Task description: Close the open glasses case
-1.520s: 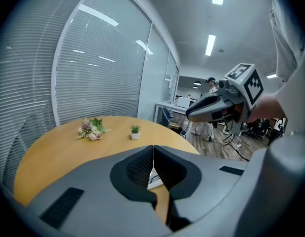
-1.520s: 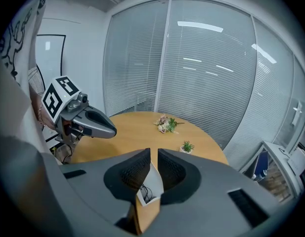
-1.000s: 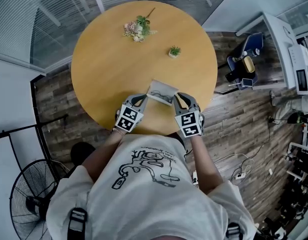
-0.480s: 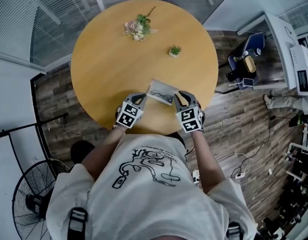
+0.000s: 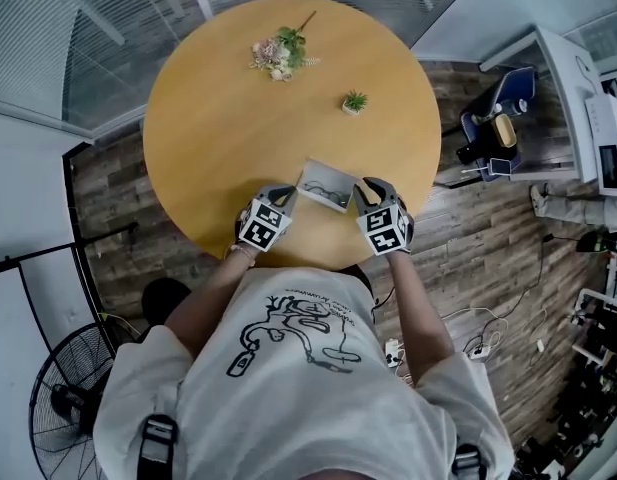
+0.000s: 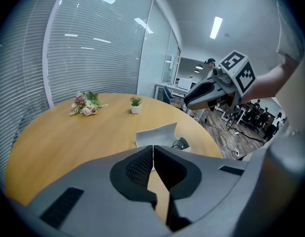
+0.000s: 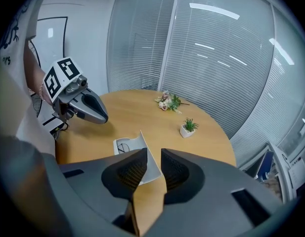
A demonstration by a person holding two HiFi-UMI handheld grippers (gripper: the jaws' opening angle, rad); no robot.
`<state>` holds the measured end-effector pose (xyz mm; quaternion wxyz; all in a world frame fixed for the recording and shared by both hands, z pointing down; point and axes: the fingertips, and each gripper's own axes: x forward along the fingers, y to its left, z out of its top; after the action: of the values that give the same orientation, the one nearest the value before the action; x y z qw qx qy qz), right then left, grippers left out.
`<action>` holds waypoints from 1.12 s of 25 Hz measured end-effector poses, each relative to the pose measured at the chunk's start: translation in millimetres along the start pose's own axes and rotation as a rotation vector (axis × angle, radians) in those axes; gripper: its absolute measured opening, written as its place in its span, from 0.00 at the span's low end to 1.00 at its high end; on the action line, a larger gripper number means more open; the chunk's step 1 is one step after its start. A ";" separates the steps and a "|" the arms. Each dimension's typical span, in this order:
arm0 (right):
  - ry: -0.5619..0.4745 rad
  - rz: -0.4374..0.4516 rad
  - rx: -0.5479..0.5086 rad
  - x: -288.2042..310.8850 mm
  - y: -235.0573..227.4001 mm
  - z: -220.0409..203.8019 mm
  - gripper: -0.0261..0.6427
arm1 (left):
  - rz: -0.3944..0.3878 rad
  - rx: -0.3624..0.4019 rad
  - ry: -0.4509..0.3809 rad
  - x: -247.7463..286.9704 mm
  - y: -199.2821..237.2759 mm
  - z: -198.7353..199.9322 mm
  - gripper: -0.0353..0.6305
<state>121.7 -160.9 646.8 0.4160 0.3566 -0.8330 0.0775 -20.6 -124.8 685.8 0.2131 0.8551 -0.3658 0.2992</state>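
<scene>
As I am holding both tools low over the near rim, my left gripper is showing its jaws pressed together with nothing between them. My right gripper is showing its jaws apart, having just been opening, and likewise empty. The pale grey hard-shell glasses case is lying between the two tools, lid standing up, dark spectacles resting inside. It is sitting just ahead of each pair of tips; I cannot tell whether either is touching it. The round yellow wooden table is also carrying a small potted plant and a bunch of dried flowers, well beyond the case.
</scene>
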 end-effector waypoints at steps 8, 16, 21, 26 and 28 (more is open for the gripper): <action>0.039 0.028 -0.012 16.6 -5.0 -16.6 0.18 | -0.008 -0.001 0.042 12.8 0.9 -10.7 0.09; 0.079 0.055 -0.035 36.2 -7.8 -29.8 0.18 | -0.024 0.012 0.093 27.8 2.6 -24.4 0.09; 0.102 0.073 -0.048 46.3 -8.1 -37.2 0.18 | -0.027 0.012 0.114 34.9 2.0 -32.7 0.09; 0.130 0.091 -0.057 58.8 -8.2 -44.5 0.18 | -0.027 0.019 0.138 42.5 4.5 -39.3 0.09; 0.136 0.099 -0.061 63.4 -8.4 -46.1 0.18 | -0.029 0.027 0.150 46.0 5.5 -41.9 0.09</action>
<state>131.3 -181.1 722.5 0.4780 0.2959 -0.8214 0.0966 -14.2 -126.8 747.9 0.2326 0.8384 -0.3322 0.3642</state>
